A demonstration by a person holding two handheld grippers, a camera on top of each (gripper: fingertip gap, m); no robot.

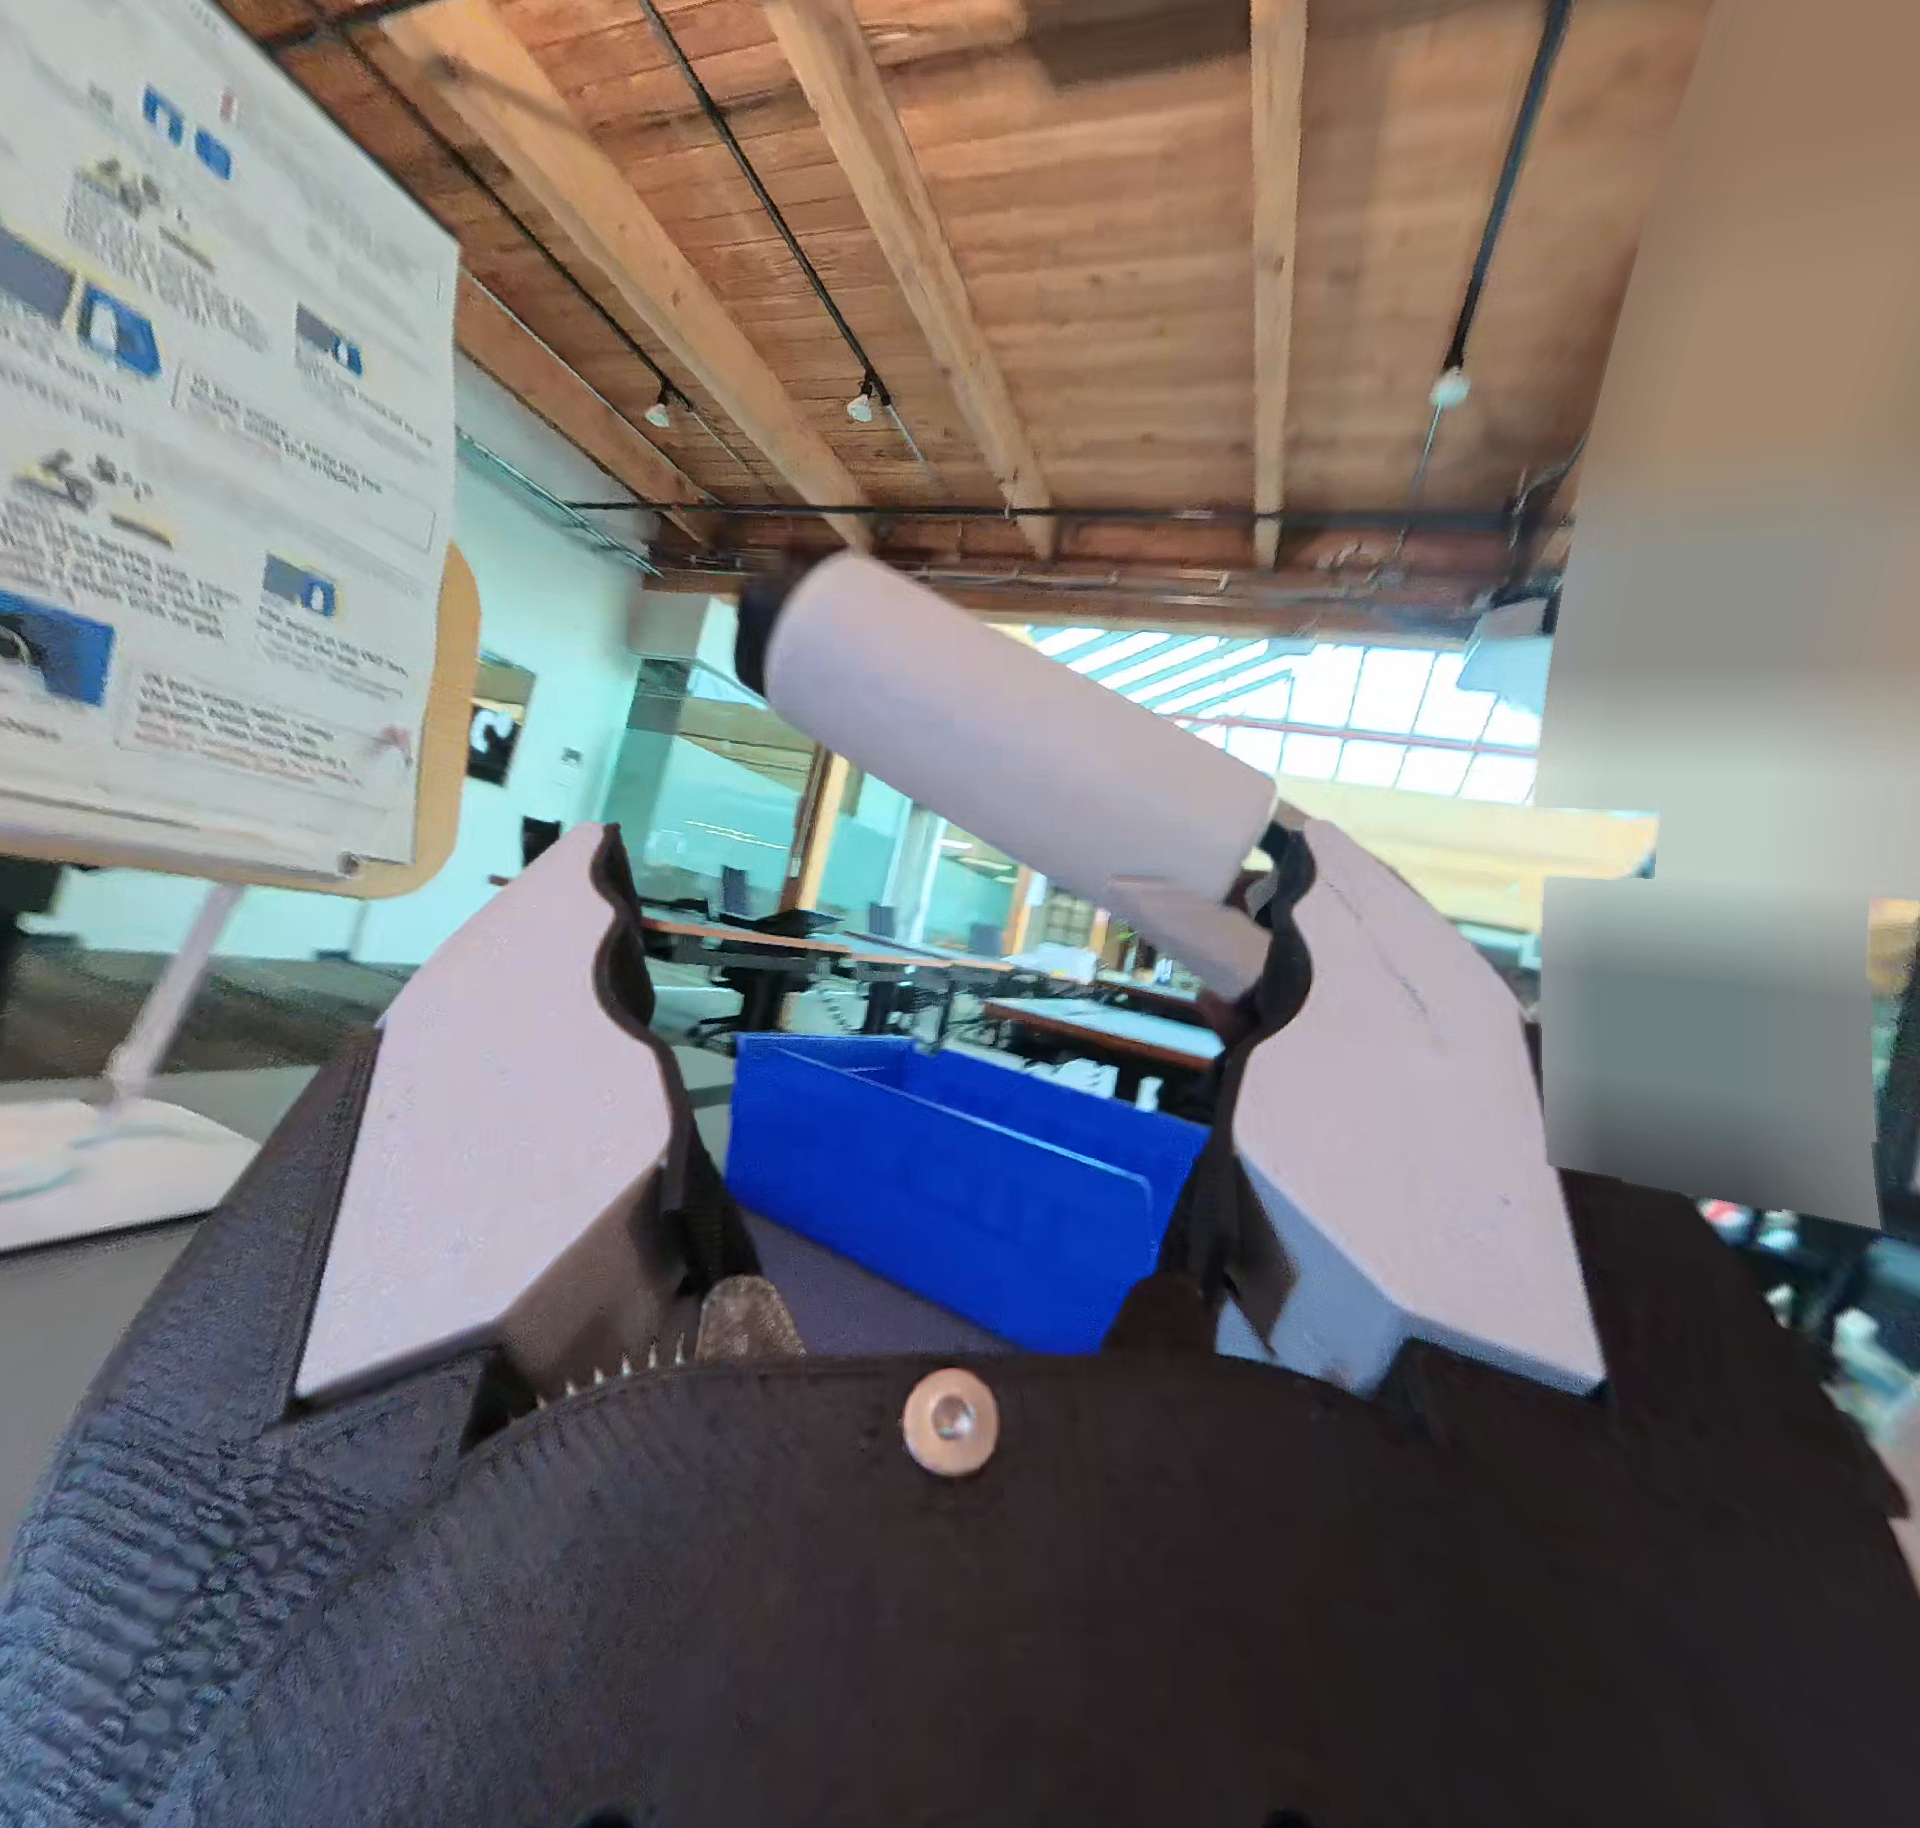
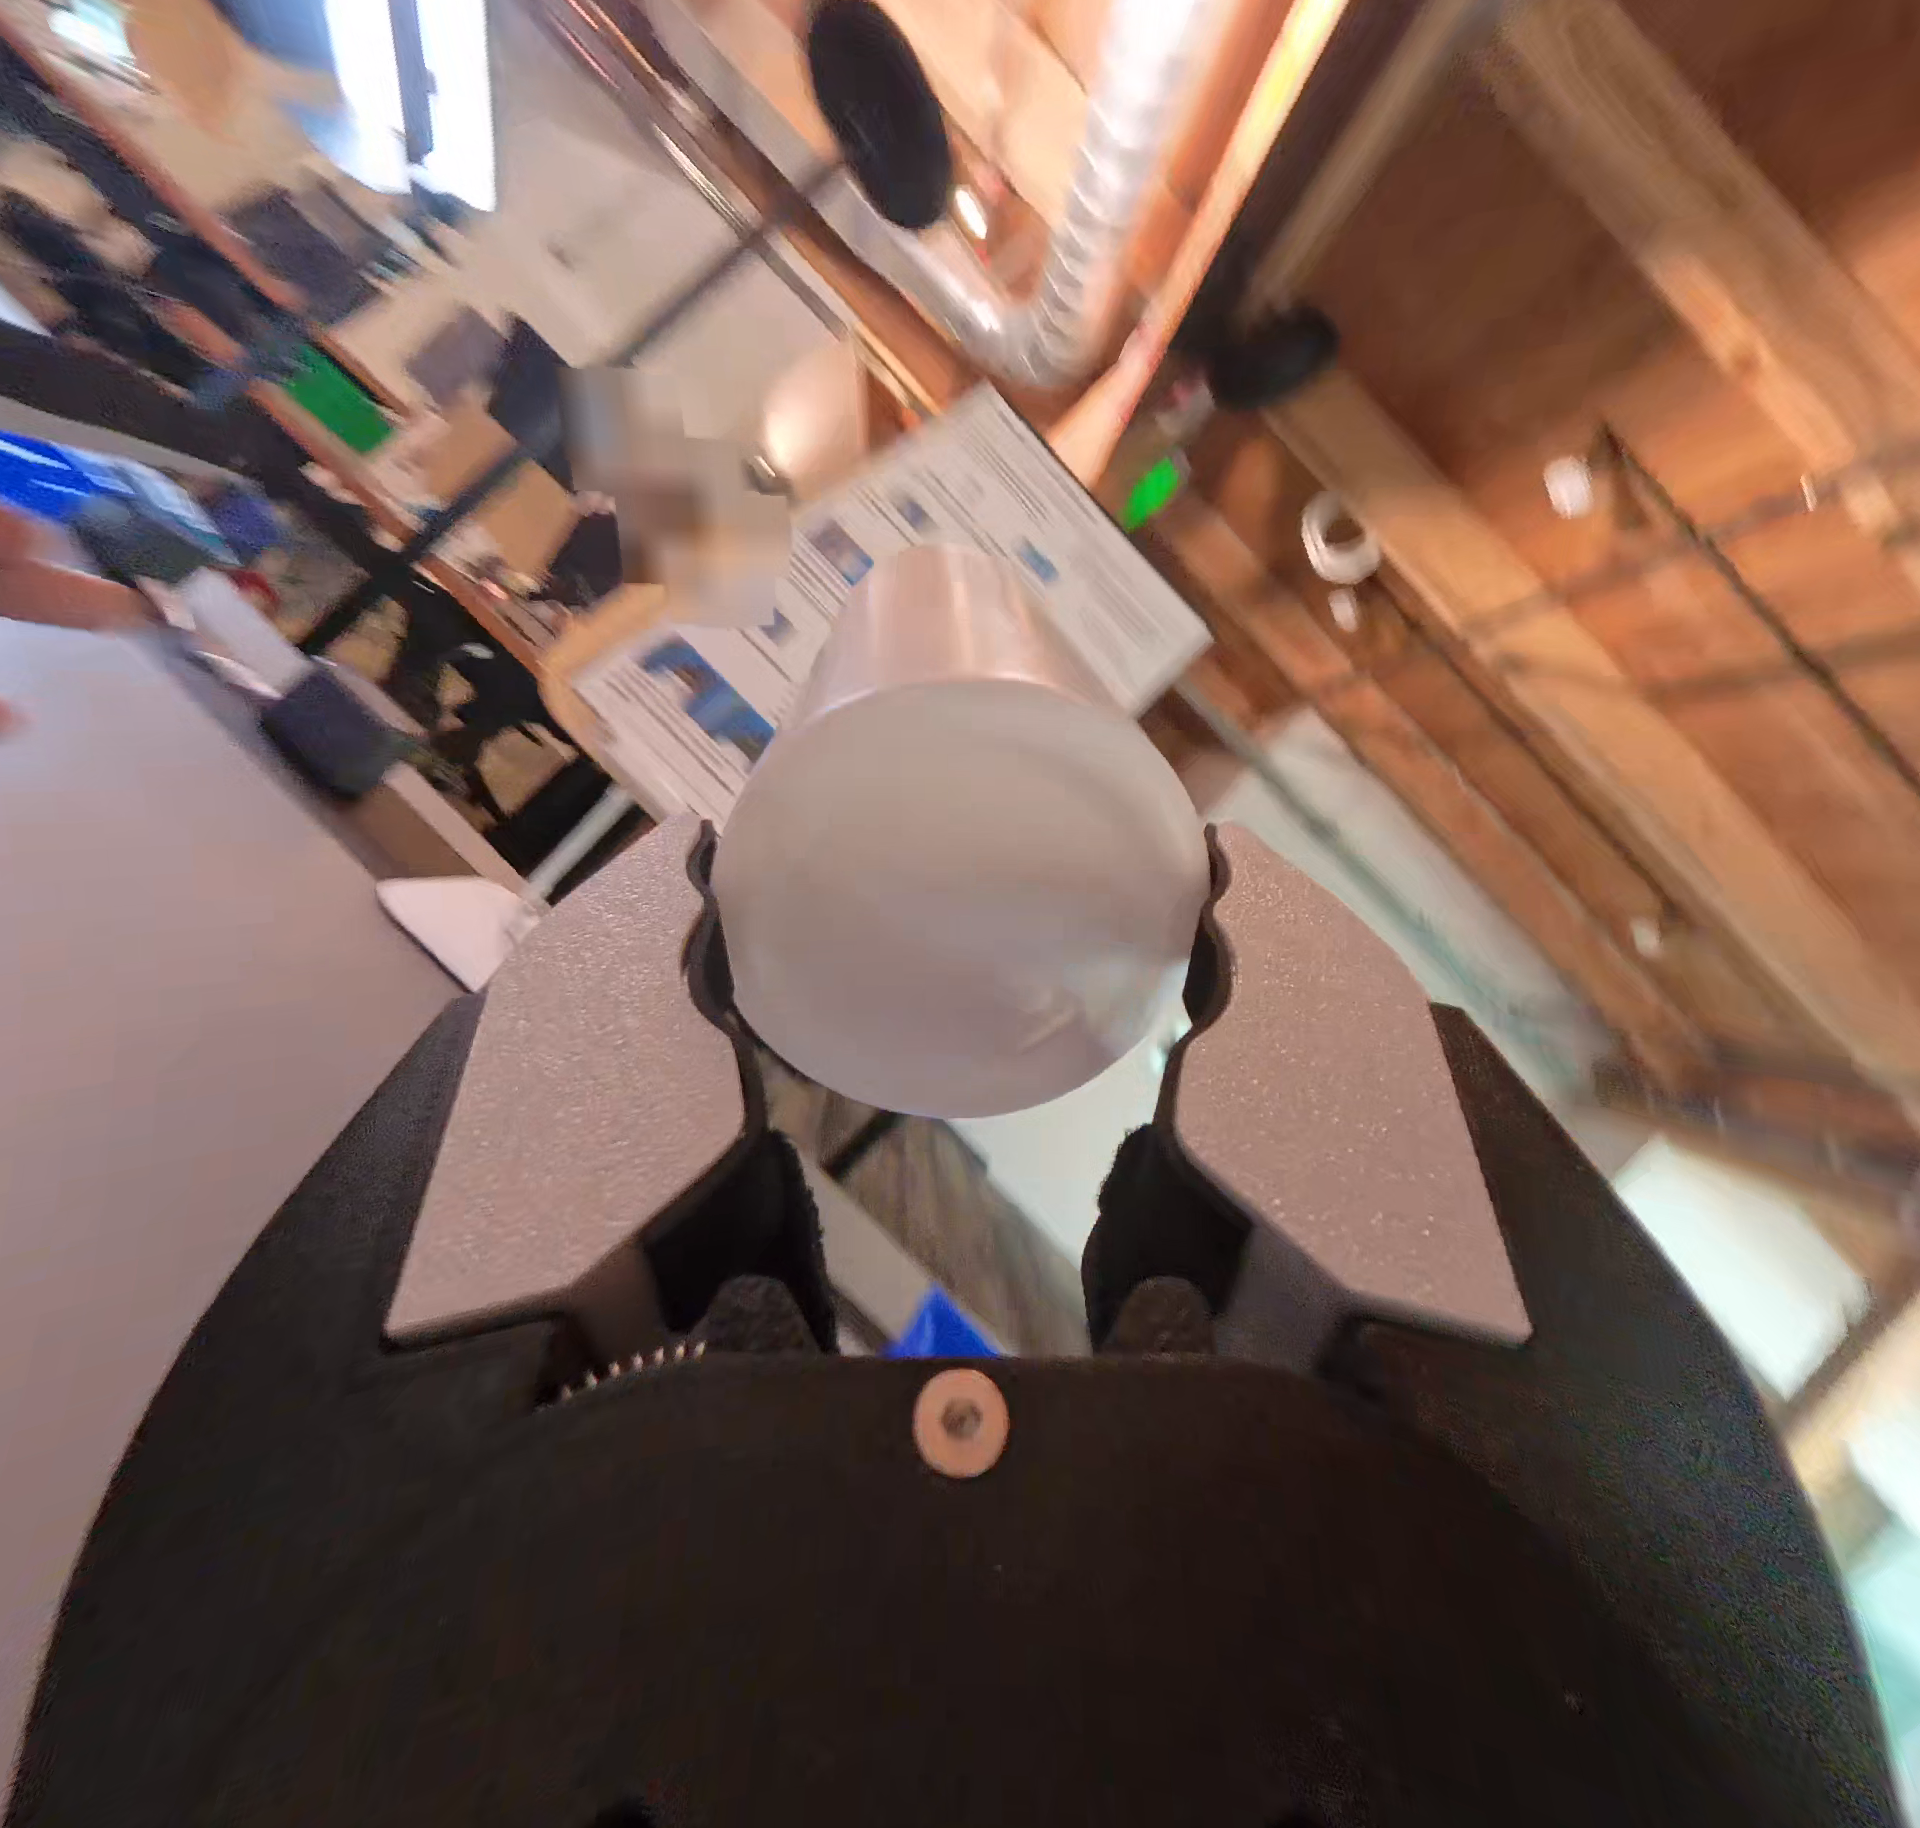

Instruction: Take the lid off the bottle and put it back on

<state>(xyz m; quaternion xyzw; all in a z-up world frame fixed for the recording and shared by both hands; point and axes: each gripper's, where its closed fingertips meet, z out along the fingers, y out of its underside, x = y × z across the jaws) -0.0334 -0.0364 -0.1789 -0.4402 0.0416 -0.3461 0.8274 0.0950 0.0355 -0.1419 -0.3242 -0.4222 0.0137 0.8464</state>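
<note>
Bottle (image 2: 961, 947) clamped in right tool (image 2: 956, 947); left tool (image 1: 951, 957) wide, empty; wooden ceiling (image 1: 935, 220) overhead.

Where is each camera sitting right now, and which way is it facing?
Left wrist view: on the left hand-held gripper, tilted up toward the wooden ceiling; its own fingers stand open, with the white bottle and blue bin beyond.
Right wrist view: on the right hand-held gripper, rolled and angled upward; its fingers clamp the bottle's base.
Shared: the bottle, the instruction poster and the ceiling.
</note>
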